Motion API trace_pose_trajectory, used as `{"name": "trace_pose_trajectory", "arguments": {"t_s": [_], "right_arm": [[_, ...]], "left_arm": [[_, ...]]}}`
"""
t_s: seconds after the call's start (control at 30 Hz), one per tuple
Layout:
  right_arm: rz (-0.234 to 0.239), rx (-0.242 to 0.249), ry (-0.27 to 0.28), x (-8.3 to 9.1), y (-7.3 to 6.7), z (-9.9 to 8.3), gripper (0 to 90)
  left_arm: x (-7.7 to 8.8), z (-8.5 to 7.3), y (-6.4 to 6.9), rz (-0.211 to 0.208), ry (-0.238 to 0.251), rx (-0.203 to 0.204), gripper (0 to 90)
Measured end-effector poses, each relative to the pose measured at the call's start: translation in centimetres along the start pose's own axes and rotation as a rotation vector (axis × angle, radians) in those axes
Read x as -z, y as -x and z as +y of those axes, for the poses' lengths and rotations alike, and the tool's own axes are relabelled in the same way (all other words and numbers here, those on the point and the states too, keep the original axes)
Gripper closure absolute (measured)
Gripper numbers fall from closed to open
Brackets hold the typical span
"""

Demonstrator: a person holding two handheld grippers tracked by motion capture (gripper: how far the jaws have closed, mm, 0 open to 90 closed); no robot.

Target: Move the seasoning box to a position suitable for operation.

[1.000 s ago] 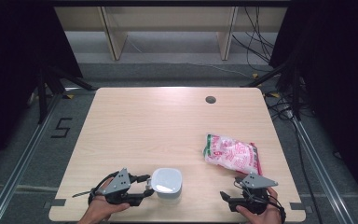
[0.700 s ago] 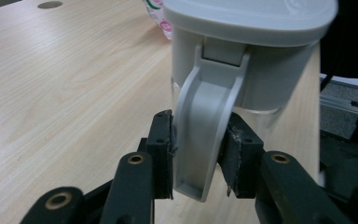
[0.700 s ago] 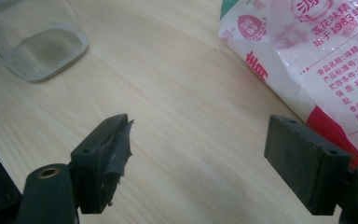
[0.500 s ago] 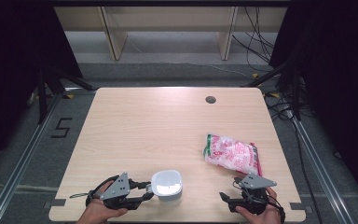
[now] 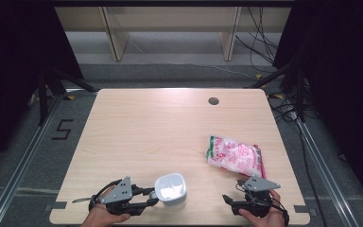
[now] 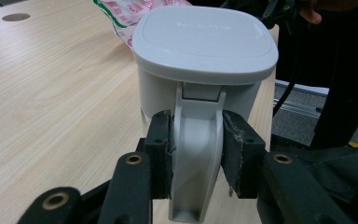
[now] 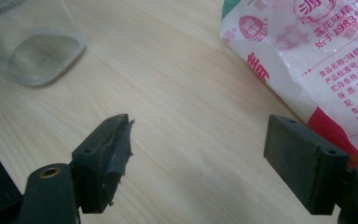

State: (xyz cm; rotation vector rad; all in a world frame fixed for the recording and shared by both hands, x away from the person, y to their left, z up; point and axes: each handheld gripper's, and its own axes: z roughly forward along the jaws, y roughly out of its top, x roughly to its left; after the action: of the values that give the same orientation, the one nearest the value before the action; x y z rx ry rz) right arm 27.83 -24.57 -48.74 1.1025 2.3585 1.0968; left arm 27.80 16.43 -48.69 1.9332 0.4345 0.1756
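While my left gripper (image 5: 152, 199) pinches the handle (image 6: 198, 154) of the white lidded container (image 5: 171, 189), its jaws have just been closing and now press on that handle from both sides. I see the container standing upright near the front edge of the wooden table (image 5: 160, 132), a little left of the middle, lid on. My right gripper (image 5: 229, 202) rests at the front right with its jaws spread wide and nothing between them; bare tabletop shows in the gap. Just beyond it lies a pink and white packet (image 5: 236, 156) with green trim, flat on the table and close to the right jaw in the right gripper view. Between container and packet I see open wood, nothing in the way. A dark round hole (image 5: 213, 100) sits far back, well apart from everything.
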Motion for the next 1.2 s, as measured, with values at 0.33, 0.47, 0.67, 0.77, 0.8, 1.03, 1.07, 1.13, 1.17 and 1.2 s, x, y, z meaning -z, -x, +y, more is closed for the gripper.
{"name": "trace_pose_trajectory", "arguments": {"t_s": [0.33,0.47,0.67,0.77,0.8,1.03,1.07,1.13,1.17,1.2], "right_arm": [[0.021,-0.002,0.000,-0.1,0.1,0.0,24.1],[0.020,0.003,-0.001,-0.1,0.1,0.1,24.1],[0.030,0.006,-0.004,-0.2,0.1,0.1,24.1],[0.028,0.001,-0.011,-0.2,0.1,0.0,24.1],[0.040,0.011,-0.010,-0.2,0.2,0.1,24.1],[0.004,0.007,-0.005,-0.2,0.1,0.0,24.1],[0.005,0.009,-0.004,-0.1,0.1,0.0,24.1],[0.006,0.008,-0.002,-0.1,0.1,0.0,24.1],[0.006,0.008,-0.002,-0.1,0.1,0.0,24.1],[0.006,0.008,-0.002,-0.1,0.1,0.0,24.1]], "left_arm": [[-0.8,0.3,0.4,0.054,0.003,-0.009,68.1],[-1.2,0.7,0.3,0.074,-0.008,-0.004,68.2],[-2.1,1.1,-0.4,0.095,-0.003,0.000,68.3],[-2.4,1.3,-0.7,0.101,-0.005,-0.002,68.2],[-2.6,1.4,-1.1,0.109,-0.007,-0.005,68.2],[-3.6,1.9,-2.6,0.113,0.000,-0.009,68.1],[-3.7,2.0,-2.8,0.118,-0.005,-0.011,68.1],[-4.0,2.2,-3.1,0.117,-0.002,-0.011,68.1],[-4.1,2.2,-3.1,0.119,-0.003,-0.010,68.1],[-4.1,2.2,-3.1,0.119,-0.003,-0.010,68.1]]}}
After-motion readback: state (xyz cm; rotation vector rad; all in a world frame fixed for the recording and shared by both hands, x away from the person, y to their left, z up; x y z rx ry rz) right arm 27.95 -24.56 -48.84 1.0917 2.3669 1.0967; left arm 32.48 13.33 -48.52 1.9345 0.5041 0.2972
